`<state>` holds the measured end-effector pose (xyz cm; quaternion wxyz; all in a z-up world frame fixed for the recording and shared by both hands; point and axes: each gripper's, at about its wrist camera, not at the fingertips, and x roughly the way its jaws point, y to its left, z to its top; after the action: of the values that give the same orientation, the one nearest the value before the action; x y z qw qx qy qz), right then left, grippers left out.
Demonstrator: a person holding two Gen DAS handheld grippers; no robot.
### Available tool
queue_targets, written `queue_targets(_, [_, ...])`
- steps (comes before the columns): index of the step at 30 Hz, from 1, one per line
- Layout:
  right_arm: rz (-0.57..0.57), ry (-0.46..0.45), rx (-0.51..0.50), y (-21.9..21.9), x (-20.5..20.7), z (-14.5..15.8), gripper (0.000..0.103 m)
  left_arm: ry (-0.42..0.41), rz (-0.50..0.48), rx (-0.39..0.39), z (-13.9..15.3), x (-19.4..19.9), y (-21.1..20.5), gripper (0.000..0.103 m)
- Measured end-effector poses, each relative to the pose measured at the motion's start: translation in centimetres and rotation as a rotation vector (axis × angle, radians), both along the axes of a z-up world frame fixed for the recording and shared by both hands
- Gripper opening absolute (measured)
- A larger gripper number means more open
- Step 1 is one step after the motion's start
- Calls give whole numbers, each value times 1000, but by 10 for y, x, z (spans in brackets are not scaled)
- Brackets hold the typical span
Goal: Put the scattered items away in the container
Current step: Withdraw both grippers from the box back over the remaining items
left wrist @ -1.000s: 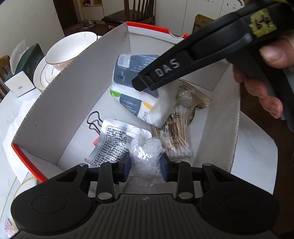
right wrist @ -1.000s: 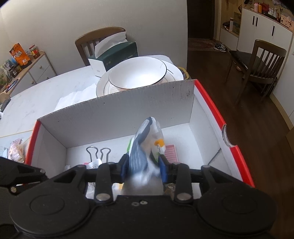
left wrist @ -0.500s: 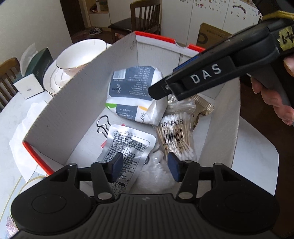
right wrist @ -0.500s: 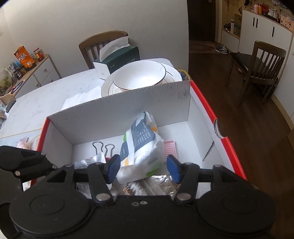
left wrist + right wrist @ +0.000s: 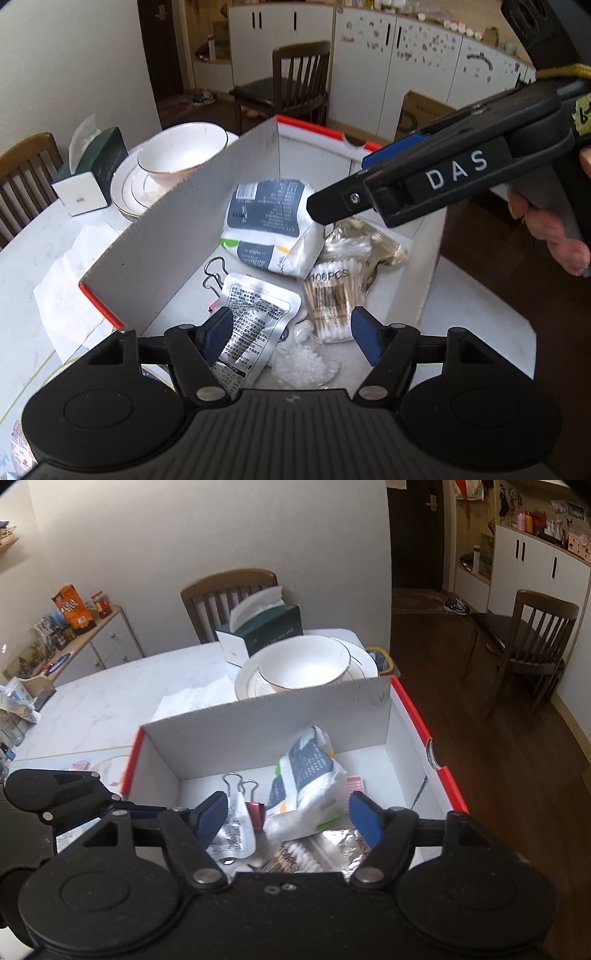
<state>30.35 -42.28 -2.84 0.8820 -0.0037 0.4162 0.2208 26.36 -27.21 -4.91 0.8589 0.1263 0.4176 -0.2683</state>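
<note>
A: Change since a second ago: you held the clear bag of white granules in your left gripper and the tissue pack in your right gripper; both now lie loose in the box, and both grippers sit higher above it.

B: Jaw state?

A: Left: jaws apart and opening, pads pressing nothing; the granule bag lies below the gap. Right: jaws apart and opening, the tissue pack beyond them, untouched.

B: Contents, item by item?

A: Left wrist view, clock directions from the box's middle. Tissue pack, 12 o'clock, tilted against the cotton swabs. Cotton swab packet, 4 o'clock. Silver foil sachet, 7 o'clock, overlapping the granule bag's edge. Binder clip, 9 o'clock, its body partly under the sachet. Gold foil wrapper, 2 o'clock.

B: Outside the box?

A: White bowl on stacked plates, 10 o'clock; tissue box just beyond them; crumpled paper, 8 o'clock.
</note>
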Motion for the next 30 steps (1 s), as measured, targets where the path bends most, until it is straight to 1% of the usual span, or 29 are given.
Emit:
queue_targets(3, [6,-18,12,1,-9,6,80,-25,12,-20,8,-8,4,71])
queue_targets(6, [11,-35,22,5,-18,11,84,-47,18,-40,16,-18,11,76])
queue_targets(10, [5,-53,38,9,-30,17,91,-68,23,-55,23,-29,22,77])
queue_targets(12, [-3,-59,44,11,-36,20,93,-78,27,-63,25,-33,28,80])
queue_targets(16, [-22,-69,43,16,-49,22,95,-98,29,-73,27,-43,40,82])
queue_targets(19, [-37,-75,42,21,-59,24,96,-103,43,-84,28,-49,52,87])
queue_targets(22, [-45,-78,39,27,-69,26,97,-109,61,-100,30,-56,64,96])
queue_targets(23, [-45,-81,37,30,-73,27,97,-111,67,-104,31,-59,68,101])
queue_targets(30, [-59,-92,40,56,-91,33,98,-124,88,-111,33,-74,103,102])
